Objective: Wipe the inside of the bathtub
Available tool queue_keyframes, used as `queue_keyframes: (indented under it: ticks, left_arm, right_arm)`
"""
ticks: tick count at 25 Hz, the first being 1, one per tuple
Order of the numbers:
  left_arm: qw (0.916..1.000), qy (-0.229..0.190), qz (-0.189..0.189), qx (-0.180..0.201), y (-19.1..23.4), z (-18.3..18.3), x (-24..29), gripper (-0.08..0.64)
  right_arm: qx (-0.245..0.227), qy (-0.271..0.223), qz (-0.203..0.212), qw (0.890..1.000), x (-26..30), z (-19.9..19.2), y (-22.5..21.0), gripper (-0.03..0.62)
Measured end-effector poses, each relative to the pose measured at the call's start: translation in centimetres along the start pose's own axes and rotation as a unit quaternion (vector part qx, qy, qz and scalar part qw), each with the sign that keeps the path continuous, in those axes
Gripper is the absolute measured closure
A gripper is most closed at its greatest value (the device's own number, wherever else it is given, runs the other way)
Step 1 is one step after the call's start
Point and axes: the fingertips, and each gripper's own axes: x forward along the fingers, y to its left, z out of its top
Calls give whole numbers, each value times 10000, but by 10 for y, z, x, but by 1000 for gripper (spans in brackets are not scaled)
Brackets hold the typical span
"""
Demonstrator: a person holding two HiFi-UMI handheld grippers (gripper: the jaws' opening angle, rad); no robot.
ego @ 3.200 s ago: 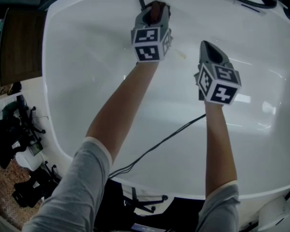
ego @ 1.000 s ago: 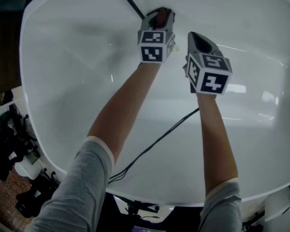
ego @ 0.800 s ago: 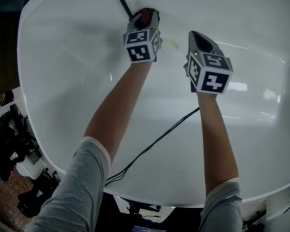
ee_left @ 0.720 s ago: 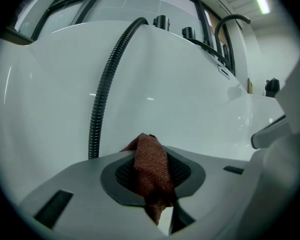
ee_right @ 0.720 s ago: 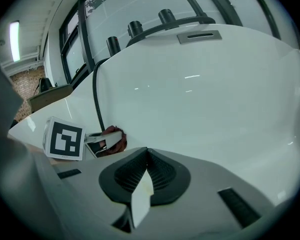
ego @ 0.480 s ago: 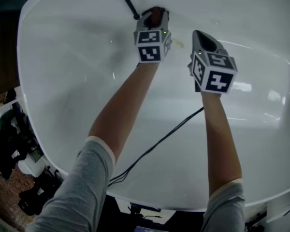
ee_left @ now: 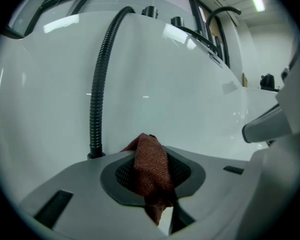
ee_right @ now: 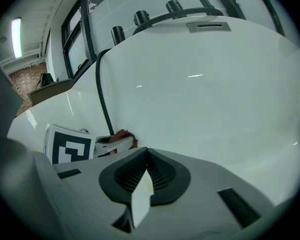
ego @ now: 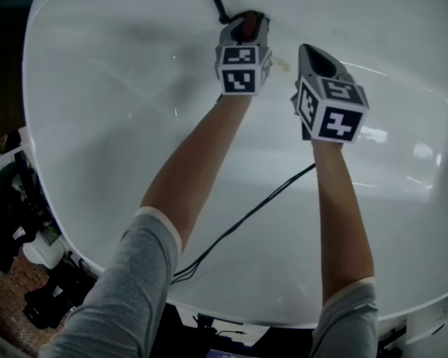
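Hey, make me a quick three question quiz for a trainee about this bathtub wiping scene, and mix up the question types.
1. True or false: the right gripper has its jaws wide apart.
2. What does the left gripper clamp? A) sponge B) reddish-brown cloth C) brush
3. Fill in: a black ribbed ___ hangs down the bathtub wall near the left gripper.
Key: 1 false; 2 B; 3 hose.

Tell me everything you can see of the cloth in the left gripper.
The cloth is a reddish-brown rag of coarse woven fabric, bunched into a fold. The left gripper is shut on it, and its tip sticks out beyond the jaws toward the white bathtub wall, beside a black ribbed hose. Contact with the wall isn't clear.
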Motion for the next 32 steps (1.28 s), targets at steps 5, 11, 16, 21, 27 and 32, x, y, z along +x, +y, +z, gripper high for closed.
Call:
queue_keyframes:
  ticks: [5,11,16,21,27,32]
  left_arm:
    - [9998,18,184,-24,24,-9,-4,468]
    - [9997,143,-187,-27,-19,-17,13,466]
    - [9989,141,-450,28,-45,-23,23,468]
    - [9993,283,-234,-72,-11,-37,17,468]
    - [9978,574,232,-249,33,-57,10,468]
    - [9971,686,-304,-118,-18,-61,28,468]
  right_arm:
    - [47,13,-67,10000,1,-3,-6,586]
    - [15,16,-66,10000,0,-8,-12,586]
    - [-66,87,-256,9996,-2,-13,-27,586]
    - [33,148,-436,9989,2,-21,-35,586]
    - [121,142,-460,9988,2,-25,-41,586]
    - [102,164,-463,9987,5,-25,-39,586]
